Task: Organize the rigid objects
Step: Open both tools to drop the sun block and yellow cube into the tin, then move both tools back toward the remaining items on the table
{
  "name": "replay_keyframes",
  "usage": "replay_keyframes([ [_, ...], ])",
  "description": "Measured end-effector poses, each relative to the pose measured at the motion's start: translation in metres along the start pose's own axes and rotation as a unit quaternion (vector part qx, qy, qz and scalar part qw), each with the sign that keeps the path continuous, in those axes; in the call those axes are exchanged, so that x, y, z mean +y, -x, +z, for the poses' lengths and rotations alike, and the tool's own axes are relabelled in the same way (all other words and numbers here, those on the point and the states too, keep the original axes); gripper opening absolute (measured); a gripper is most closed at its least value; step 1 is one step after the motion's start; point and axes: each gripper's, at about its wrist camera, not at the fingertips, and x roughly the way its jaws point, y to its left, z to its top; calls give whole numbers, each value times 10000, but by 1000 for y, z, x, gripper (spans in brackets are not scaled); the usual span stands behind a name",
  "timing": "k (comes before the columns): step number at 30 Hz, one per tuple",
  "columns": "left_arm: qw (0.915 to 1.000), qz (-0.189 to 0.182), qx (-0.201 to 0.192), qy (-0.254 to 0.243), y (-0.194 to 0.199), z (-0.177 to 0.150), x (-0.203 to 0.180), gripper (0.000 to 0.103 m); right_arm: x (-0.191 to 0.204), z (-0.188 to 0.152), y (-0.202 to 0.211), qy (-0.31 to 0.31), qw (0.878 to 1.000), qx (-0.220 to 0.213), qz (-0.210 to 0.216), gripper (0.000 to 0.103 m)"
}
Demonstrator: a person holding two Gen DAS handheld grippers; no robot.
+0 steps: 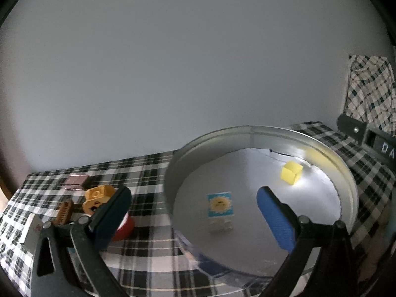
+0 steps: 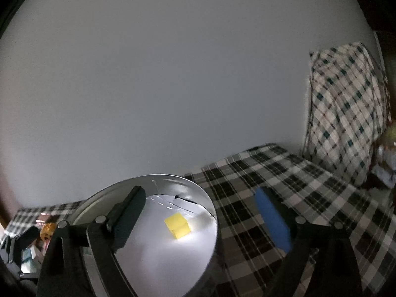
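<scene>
1. The collecting step appears partly done: a round metal tin (image 1: 346, 173) stands on the plaid-covered worktop (image 1: 148, 168) and already holds a yellow block (image 1: 291, 174) near its far wall and a blue sun card (image 1: 220, 204) nearer the middle, lying flat on the pale floor of the tin.

2. Several pieces lie loose outside the tin to its left: an orange toy block (image 1: 97, 198), a brown comb-like piece (image 1: 63, 214), a small pinkish-brown tile (image 1: 75, 182) further back and a red round piece (image 1: 125, 227), partly hidden behind a finger.

3. The left gripper (image 1: 195, 212) hangs over the tin's near left rim, its jaws spread wide and holding nothing; one finger sits in front of the loose pieces, the other over the tin floor.

4. The right gripper (image 2: 203, 212) hovers above the tin's right edge, jaws likewise wide apart and empty, with the yellow block in view between its fingers.

5. The next move likely falls to the left gripper: swing left, straddle one loose piece such as the orange toy block, and close squarely on it.

6. The pieces lie close together, so the approach probably needs care not to nudge neighbours.
</scene>
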Motion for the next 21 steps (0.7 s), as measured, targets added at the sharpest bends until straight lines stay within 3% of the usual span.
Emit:
replay_keyframes([
  [5, 9997, 164, -118, 102, 8, -7, 15, 102, -8, -3, 10, -152, 9993, -294, -188, 92],
  [8, 9993, 306, -137, 149, 9, -10, 24, 102, -8, -9, 30, -195, 9945, -982, -297, 92],
  [12, 9988, 389, -195, 217, 14, -15, 36, 102, 3, -15, 45, -16, 9876, -1496, -469, 99],
  [21, 9982, 457, -272, 272, 25, -24, 59, 102, 43, -25, 49, 920, 9832, -1454, -617, 99],
])
